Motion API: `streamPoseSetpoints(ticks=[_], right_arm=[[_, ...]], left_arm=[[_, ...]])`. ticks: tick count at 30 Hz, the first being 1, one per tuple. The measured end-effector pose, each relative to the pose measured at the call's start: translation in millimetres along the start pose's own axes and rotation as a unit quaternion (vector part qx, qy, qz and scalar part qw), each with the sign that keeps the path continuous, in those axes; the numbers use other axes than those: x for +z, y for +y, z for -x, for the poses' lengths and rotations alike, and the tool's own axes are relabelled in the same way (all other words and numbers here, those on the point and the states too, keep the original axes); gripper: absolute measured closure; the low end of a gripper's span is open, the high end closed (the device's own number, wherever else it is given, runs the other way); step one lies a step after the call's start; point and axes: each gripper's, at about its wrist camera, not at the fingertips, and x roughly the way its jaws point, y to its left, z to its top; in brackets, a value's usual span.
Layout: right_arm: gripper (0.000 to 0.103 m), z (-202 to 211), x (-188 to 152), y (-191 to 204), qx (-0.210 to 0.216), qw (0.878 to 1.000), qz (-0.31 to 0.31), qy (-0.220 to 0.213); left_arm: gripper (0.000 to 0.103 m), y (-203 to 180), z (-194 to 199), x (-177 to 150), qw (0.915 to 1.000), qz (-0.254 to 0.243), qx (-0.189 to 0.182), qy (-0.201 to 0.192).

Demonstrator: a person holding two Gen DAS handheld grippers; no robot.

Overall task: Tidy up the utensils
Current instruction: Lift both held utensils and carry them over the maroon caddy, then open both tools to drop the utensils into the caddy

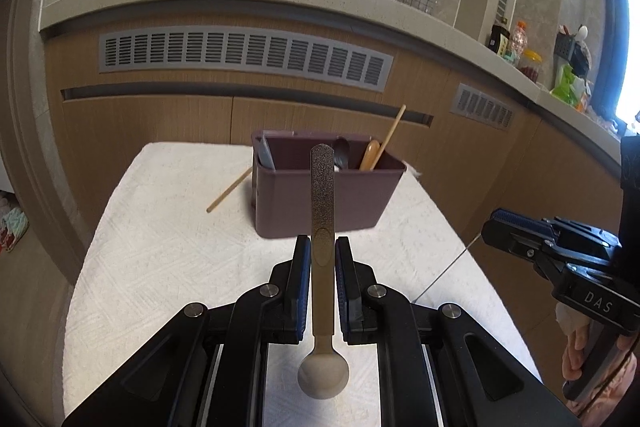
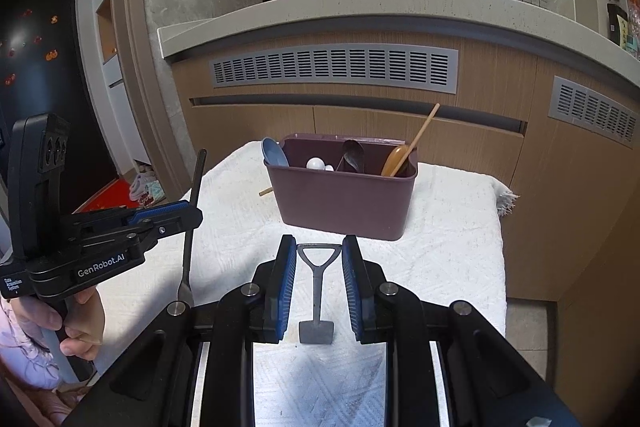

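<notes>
The left gripper (image 1: 322,247) has its fingers (image 1: 303,267) closed on the handle of a long tan spoon (image 1: 322,267), its speckled handle end pointing away toward the bin and its round bowl hanging back under the gripper body. The right gripper (image 2: 319,247) has its fingers (image 2: 285,279) drawn in around a small grey shovel-shaped spoon (image 2: 316,291); the triangular handle loop sits between the blue pads, though a narrow gap shows on each side, so whether the pads actually press on it is hard to tell.

A white textured cloth (image 2: 448,227) covers the counter below both grippers. On it, toward the far edge, stands a dark plum utensil bin (image 2: 344,203) with compartments. In the right wrist view its left part holds a blue spoon (image 2: 274,151) and 2 white rounded pieces (image 2: 318,163), its middle a dark spoon (image 2: 353,155), and its right part a tan wooden spoon (image 2: 394,155) with 1 chopstick (image 2: 420,135) leaning out past the rim. Another chopstick (image 1: 229,190) lies flat on the cloth just left of the bin, partly hidden behind it.
</notes>
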Motion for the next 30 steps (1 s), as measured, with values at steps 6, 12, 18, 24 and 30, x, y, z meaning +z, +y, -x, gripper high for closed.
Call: streamPoseSetpoints(ticks=[6, 12, 18, 24, 30], right_arm=[[0.082, 3.0, 35.0, -5.2, 0.005, 1.0, 0.0, -0.03], [0.082, 24.4, 108.3, -11.5, -0.016, 0.993, 0.023, -0.112], [0.082, 3.3, 148.5, -28.3, -0.037, 0.991, 0.027, -0.128], [0.082, -41.1, 158.0, -41.4, -0.046, 0.993, 0.022, -0.106], [0.082, -82.2, 146.4, -52.9, -0.055, 0.995, 0.008, -0.081]], left_arm=[[0.091, -3.8, -1.1, 58.4, 0.9966, -0.002, -0.004, -0.082], [0.09, -17.1, -5.5, 128.8, 0.9801, -0.014, -0.002, -0.198], [0.09, -11.8, -41.0, 151.7, 0.977, -0.006, 0.005, -0.213], [0.09, -0.3, -83.2, 147.3, 0.9821, 0.009, 0.015, -0.188], [0.09, 13.4, -120.3, 122.9, 0.9882, 0.023, 0.029, -0.149]])
